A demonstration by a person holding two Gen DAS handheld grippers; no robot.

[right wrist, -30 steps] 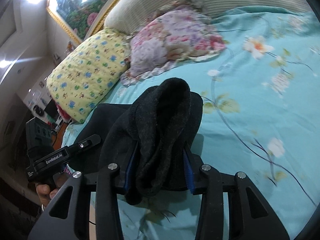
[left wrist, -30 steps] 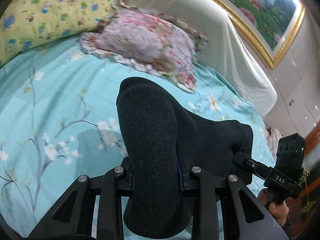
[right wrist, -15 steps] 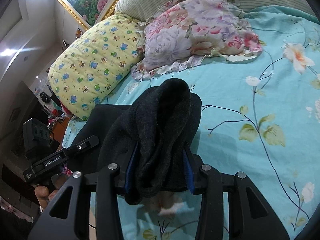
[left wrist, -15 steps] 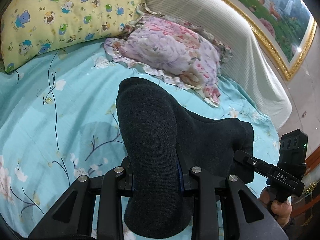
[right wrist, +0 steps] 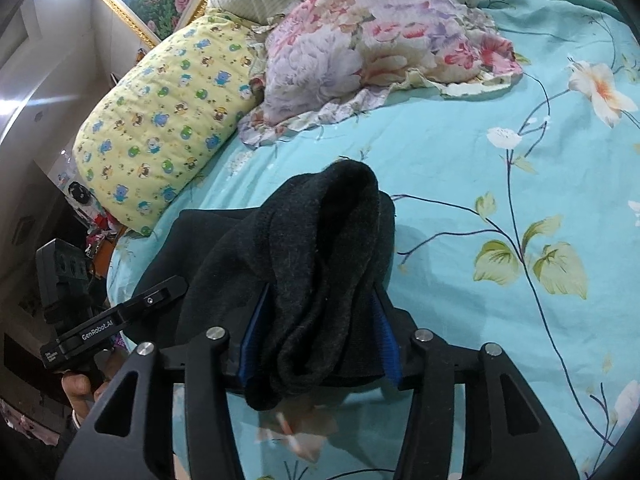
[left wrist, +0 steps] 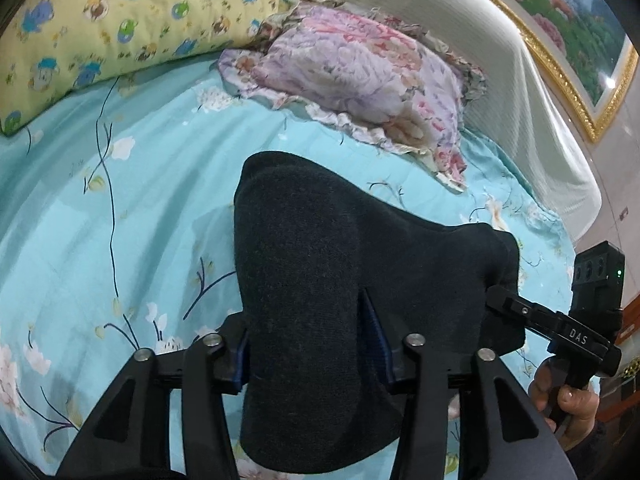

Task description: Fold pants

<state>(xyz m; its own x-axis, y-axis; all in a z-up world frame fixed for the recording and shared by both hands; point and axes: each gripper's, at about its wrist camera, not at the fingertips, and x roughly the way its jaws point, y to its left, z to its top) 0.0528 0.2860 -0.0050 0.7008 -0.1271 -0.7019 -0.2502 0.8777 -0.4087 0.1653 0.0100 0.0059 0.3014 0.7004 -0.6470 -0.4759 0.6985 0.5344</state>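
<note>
The dark charcoal knit pants (left wrist: 320, 280) hang bunched between both grippers above the turquoise flowered bedsheet (left wrist: 100, 240). My left gripper (left wrist: 308, 332) is shut on one end of the pants, which drape over and hide its fingertips. My right gripper (right wrist: 320, 320) is shut on the other end of the pants (right wrist: 328, 240), with blue pads just showing at the sides. The cloth spans between them. The right gripper also shows in the left wrist view (left wrist: 552, 320), and the left gripper shows in the right wrist view (right wrist: 116, 320).
A yellow cartoon-print pillow (left wrist: 100, 20) and a floral ruffled pillow (left wrist: 360, 80) lie at the head of the bed. A striped white headboard cover (left wrist: 480, 60) and a gold-framed picture (left wrist: 560, 20) stand behind. Furniture clutter sits beside the bed (right wrist: 72, 220).
Both grippers have carried the pants forward toward the pillows, which now look closer and larger. The grip on the pants is unchanged.
</note>
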